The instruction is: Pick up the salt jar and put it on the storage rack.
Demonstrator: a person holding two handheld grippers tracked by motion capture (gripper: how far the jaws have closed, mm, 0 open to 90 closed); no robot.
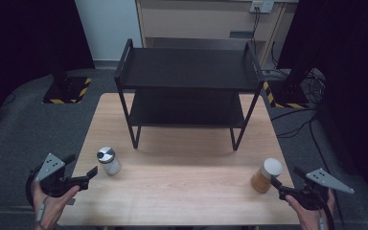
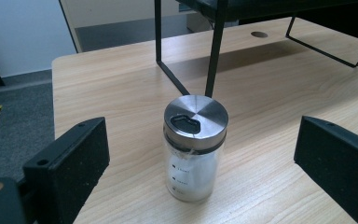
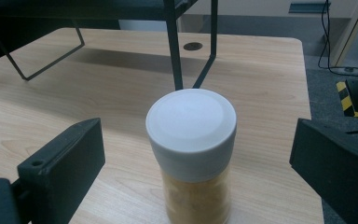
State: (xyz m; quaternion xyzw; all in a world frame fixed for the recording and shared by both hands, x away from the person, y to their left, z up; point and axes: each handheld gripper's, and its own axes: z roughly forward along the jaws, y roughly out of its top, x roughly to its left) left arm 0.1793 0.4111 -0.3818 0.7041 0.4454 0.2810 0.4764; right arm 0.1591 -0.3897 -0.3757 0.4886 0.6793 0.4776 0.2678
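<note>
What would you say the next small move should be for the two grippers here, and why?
Probably ease both grippers forward until the jaws flank their jars. The left gripper is open, lined up on the steel-lidded jar, which stands upright ahead of its jaws, untouched. The right gripper is open too, facing the white-lidded jar. Neither is gripped yet, so closing now would likely catch nothing.

Both grippers' jaws wide apart
</note>
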